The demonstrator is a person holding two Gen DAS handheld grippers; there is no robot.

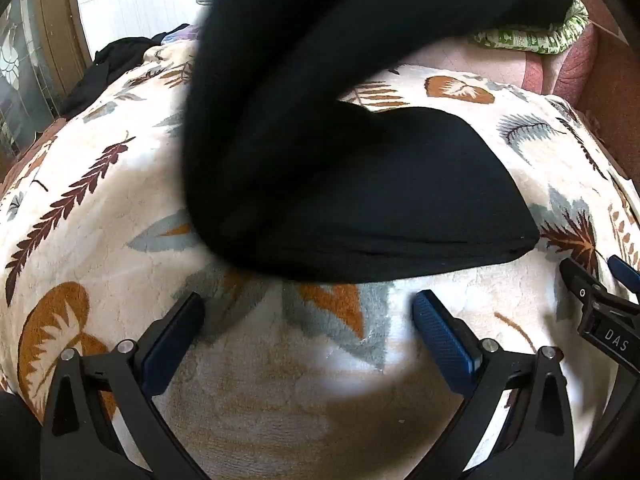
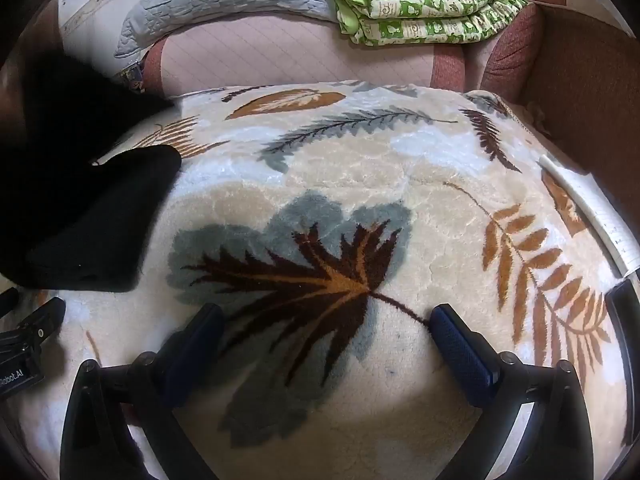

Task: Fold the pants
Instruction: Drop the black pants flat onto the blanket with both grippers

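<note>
Leaf-print blanket (image 2: pixel 360 184), black pants (image 1: pixel 360 200) lying on it, left gripper (image 1: pixel 308 320) and right gripper (image 2: pixel 326 332) — jaws spread, empty

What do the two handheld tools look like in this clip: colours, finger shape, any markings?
Both look alike: the left tool and right tool have black curved frames with silver pivot bolts, and flat fingers faced with blue ribbed pads. White lettering shows on the side of each body, only partly readable. No cables, hands or sleeves are visible.
</note>
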